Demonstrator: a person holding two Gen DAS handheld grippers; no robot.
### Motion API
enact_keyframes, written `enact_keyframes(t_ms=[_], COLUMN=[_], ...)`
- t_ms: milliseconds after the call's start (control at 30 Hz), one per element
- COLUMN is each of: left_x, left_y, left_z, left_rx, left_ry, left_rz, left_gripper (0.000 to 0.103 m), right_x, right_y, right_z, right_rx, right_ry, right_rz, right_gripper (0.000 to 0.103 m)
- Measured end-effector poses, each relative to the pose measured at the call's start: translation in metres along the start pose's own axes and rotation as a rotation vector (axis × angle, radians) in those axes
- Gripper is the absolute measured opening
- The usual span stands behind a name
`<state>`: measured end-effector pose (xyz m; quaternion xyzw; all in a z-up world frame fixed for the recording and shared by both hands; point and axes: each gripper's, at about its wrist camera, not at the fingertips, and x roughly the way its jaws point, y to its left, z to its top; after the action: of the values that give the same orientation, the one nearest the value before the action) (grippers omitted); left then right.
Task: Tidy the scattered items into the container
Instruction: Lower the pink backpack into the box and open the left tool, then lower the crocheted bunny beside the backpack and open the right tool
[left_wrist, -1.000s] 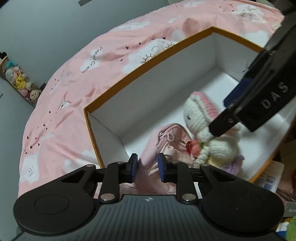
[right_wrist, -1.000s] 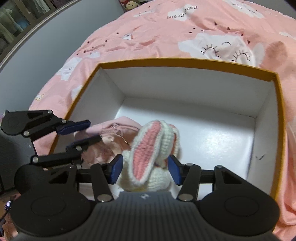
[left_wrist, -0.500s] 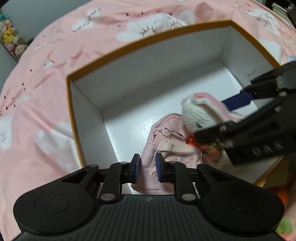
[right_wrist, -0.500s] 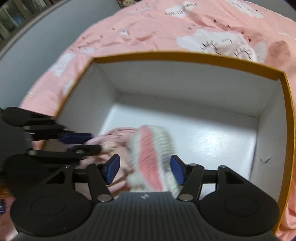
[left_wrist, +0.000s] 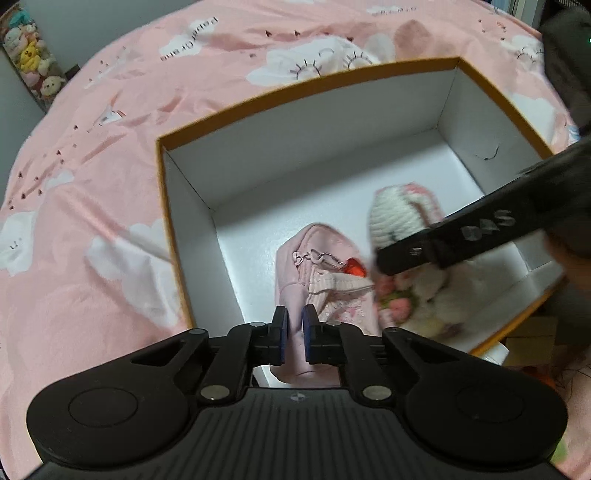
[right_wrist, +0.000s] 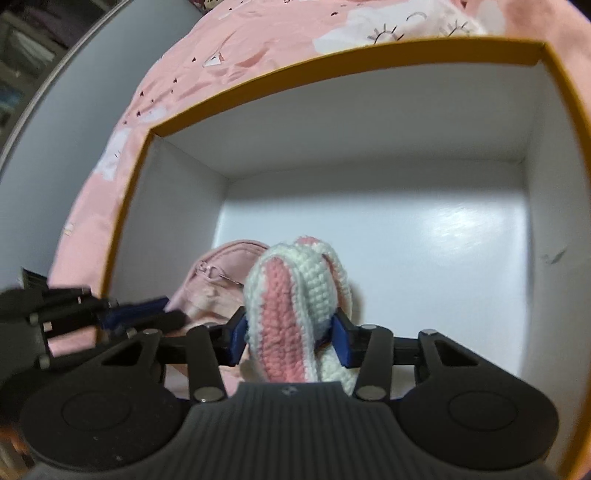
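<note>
Crocheted bunny (right_wrist: 295, 317) squeezed by right tool (right_wrist: 290, 341), inside box (right_wrist: 332, 122), pink pouch (left_wrist: 321, 280) beside

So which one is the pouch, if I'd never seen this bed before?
Find the white box with the orange rim on the pink bedspread. On its floor, near the left wall, lies the pouch: flat, pale pink fabric with a small chain zip pull. The knitted bunny beside it is woolly, white with pink ears.
</note>
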<state>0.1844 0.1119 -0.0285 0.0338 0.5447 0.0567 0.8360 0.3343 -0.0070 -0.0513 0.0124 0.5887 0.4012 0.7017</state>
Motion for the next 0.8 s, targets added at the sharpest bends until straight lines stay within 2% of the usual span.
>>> enact_keyframes(t_ms=[167,333,500,567,700,800], left_x=[-0.012,-0.017,-0.016,-0.017,-0.019,-0.020], left_y=[0.006,0.013,0.011,0.011,0.012,0.016], left_z=[-0.005,-0.008,-0.013,-0.015,-0.020,-0.023], left_rx=[-0.024,-0.061,-0.075,-0.083,-0.100,-0.128], left_ry=[-0.030,-0.037,-0.059,-0.070,-0.089,-0.103], left_rz=[0.000,-0.009,-0.002,-0.001,-0.010,-0.024], left_gripper=[0.008,0.008,0.009,0.009,0.009,0.010], right_x=[0.015,0.032,0.031,0.023,0.007,0.007], right_y=[0.012,0.028,0.038,0.040,0.043,0.044], right_z=[0.004,0.006,0.003,0.002,-0.005,-0.014], right_rx=[0.071,0.083,0.015,-0.002,-0.099,-0.170], right_ry=[0.009,0.022,0.007,-0.004,-0.033,-0.019], right_rz=[0.053,0.084,0.038,0.047,0.012,-0.017], right_gripper=[0.048,0.048,0.054,0.062,0.066,0.066])
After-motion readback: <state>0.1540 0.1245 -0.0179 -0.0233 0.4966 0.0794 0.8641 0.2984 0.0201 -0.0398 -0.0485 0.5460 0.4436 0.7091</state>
